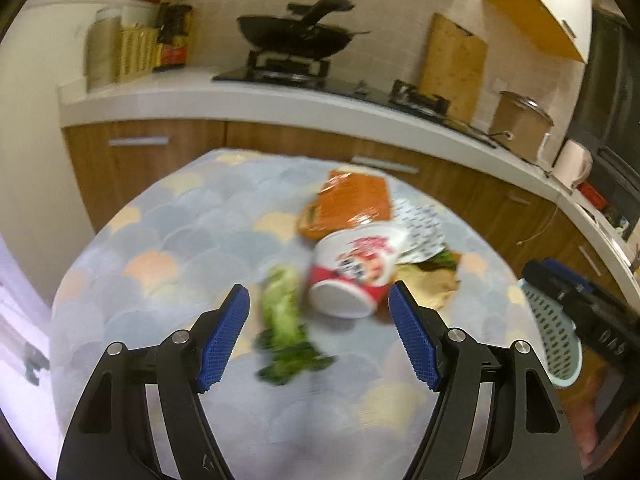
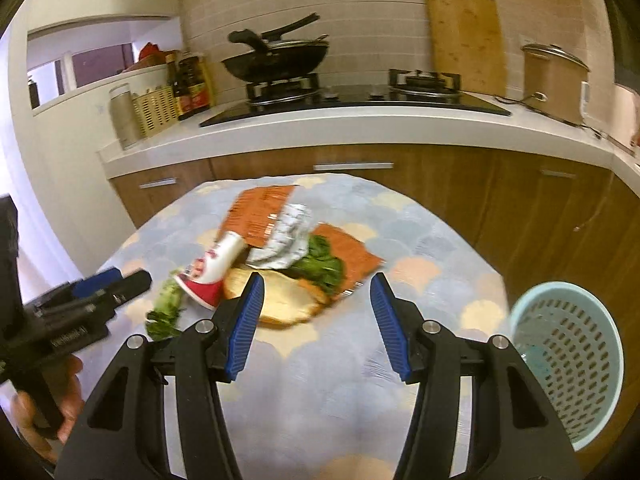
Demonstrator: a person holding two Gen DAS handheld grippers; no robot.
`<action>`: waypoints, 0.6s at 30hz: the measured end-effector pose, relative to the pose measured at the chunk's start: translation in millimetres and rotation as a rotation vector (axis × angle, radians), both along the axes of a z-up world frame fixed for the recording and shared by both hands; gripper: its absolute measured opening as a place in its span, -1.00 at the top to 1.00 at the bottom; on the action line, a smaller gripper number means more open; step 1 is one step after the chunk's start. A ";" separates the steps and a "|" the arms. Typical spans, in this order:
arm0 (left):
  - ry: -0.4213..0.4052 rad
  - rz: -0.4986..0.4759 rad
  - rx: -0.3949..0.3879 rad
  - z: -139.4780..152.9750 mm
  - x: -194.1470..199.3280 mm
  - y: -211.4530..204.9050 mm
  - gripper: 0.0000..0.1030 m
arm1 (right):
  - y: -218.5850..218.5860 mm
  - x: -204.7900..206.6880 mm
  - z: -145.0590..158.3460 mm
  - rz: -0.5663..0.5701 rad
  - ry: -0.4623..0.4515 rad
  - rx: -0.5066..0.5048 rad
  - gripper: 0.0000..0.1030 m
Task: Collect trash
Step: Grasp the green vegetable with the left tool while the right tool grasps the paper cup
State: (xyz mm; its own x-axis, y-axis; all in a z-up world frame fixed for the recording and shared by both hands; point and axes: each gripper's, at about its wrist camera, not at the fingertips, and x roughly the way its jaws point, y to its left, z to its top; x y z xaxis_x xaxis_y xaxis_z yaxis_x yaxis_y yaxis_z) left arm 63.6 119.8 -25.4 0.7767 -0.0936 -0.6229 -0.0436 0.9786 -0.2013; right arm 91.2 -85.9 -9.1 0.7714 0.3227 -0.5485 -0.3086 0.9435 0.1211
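Observation:
A heap of trash lies on the round table [image 1: 168,240]: a red-and-white paper cup [image 1: 352,272] on its side, a green leafy vegetable [image 1: 284,328], an orange snack bag [image 1: 352,200], a white printed wrapper [image 1: 420,228] and a tan bread-like piece [image 1: 428,284]. My left gripper [image 1: 318,300] is open and empty above the vegetable and cup. My right gripper [image 2: 316,292] is open and empty over the bread piece [image 2: 280,300] and greens [image 2: 320,264]. The cup [image 2: 212,272], bag [image 2: 260,208] and wrapper [image 2: 288,236] also show there.
A light blue perforated basket [image 2: 572,364] stands at the table's right edge, also seen in the left wrist view [image 1: 556,340]. Behind the table runs a kitchen counter [image 2: 360,128] with a stove, wok [image 2: 276,60], cutting board [image 2: 464,36] and pot [image 2: 552,76].

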 end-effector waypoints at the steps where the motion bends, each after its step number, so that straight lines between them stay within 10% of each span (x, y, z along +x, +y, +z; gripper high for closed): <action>1: 0.016 0.000 0.000 -4.3 2.5 4.0 -0.38 | 6.1 0.5 1.3 0.008 -0.006 -0.005 0.00; 15: 0.168 0.018 -0.042 -50.6 37.0 22.8 -0.08 | 68.1 23.9 -4.6 0.074 0.010 -0.010 0.00; 18: 0.178 0.009 -0.016 -50.7 41.2 20.8 0.39 | 75.1 29.2 -8.1 0.082 0.032 -0.006 0.00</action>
State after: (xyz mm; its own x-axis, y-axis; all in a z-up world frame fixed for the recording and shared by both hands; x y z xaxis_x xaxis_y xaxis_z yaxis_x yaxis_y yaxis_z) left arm 104.8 140.6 -76.1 0.6547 -0.0987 -0.7494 -0.0883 0.9746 -0.2056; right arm 120.3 -10.8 -17.2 0.7246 0.3807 -0.5745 -0.3806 0.9160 0.1269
